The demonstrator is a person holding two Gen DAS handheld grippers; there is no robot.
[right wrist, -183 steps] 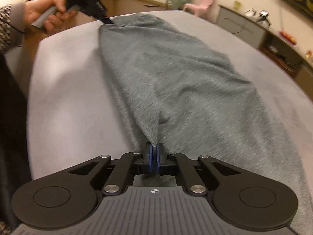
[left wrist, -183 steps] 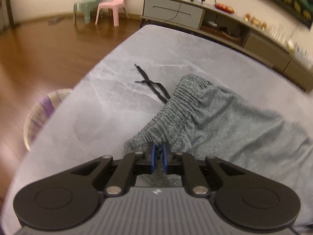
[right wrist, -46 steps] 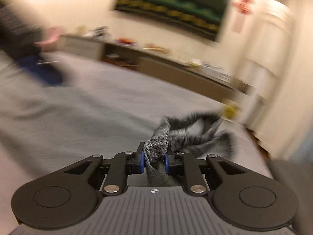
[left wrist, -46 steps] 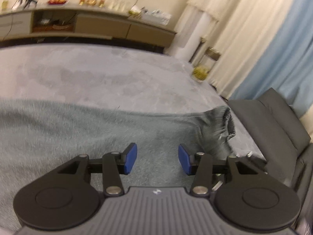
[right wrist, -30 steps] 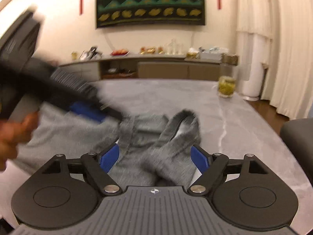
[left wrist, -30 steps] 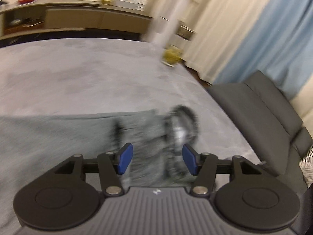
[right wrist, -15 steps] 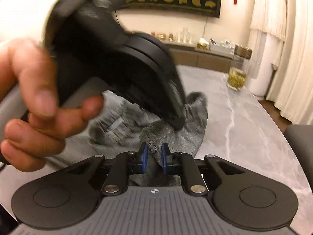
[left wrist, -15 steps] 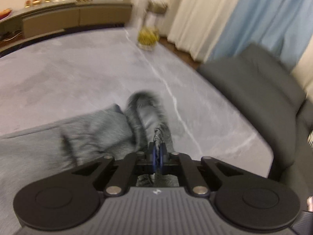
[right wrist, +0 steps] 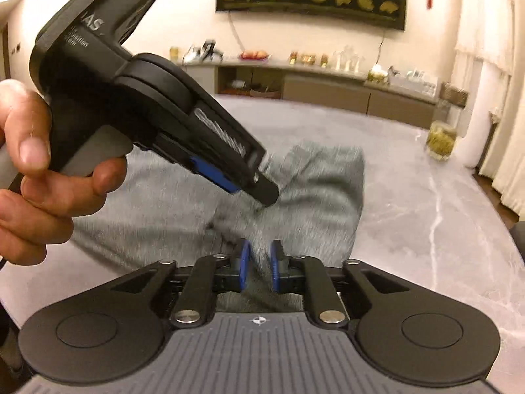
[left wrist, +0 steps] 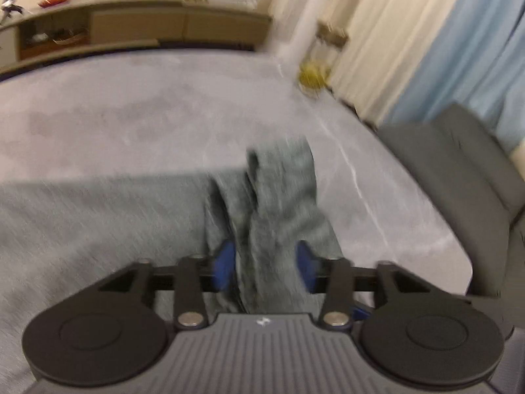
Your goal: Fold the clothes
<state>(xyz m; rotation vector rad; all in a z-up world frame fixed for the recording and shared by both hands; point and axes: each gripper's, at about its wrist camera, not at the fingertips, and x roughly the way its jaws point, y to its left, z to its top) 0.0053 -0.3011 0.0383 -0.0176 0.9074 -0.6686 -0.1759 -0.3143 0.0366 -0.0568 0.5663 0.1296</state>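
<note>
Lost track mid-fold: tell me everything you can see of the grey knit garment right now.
The heathered grey knit garment looks like soft fleece and lies on the grey marble-look table, its broad part spread flat to the left. Its narrow end, bunched into lengthwise folds, runs between the open jaws of the left gripper. The right gripper straddles it with a small gap; whether it pinches is unclear.

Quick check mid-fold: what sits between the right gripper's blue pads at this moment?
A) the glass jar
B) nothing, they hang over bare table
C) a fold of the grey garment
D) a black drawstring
C: in the right wrist view the right gripper has its jaws drawn close with grey garment fabric bunched in the narrow gap between them, while the left gripper points down at the same cloth.
</note>
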